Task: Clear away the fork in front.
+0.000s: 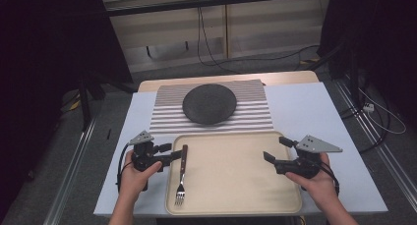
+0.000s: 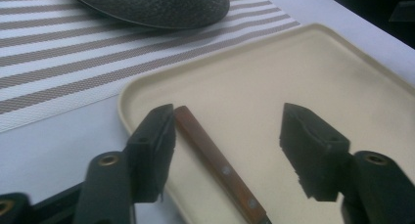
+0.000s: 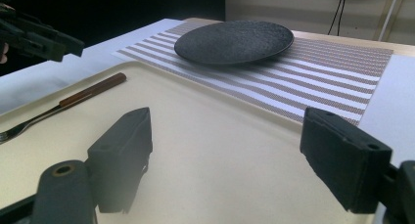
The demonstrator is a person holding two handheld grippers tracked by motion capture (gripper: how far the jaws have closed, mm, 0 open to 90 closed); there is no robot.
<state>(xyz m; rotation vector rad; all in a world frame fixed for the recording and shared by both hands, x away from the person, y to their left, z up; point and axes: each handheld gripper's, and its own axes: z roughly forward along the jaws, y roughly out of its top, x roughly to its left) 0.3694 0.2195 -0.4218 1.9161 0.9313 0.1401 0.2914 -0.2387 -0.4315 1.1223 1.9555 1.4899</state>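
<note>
Fork (image 1: 181, 174) lies in the tray (image 1: 236, 205); both tools gape wide, holding nothing.

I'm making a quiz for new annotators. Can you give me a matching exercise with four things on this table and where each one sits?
Things:
1. fork
2. plate
3. tray
4. left gripper

Places:
A. on the striped mat
B. on the white tablecloth, nearest the person
C. at the fork's wooden handle, jaws open
D. lying along the tray's left side

Pairs: 1-D, 2-A, 3-B, 4-C
</note>
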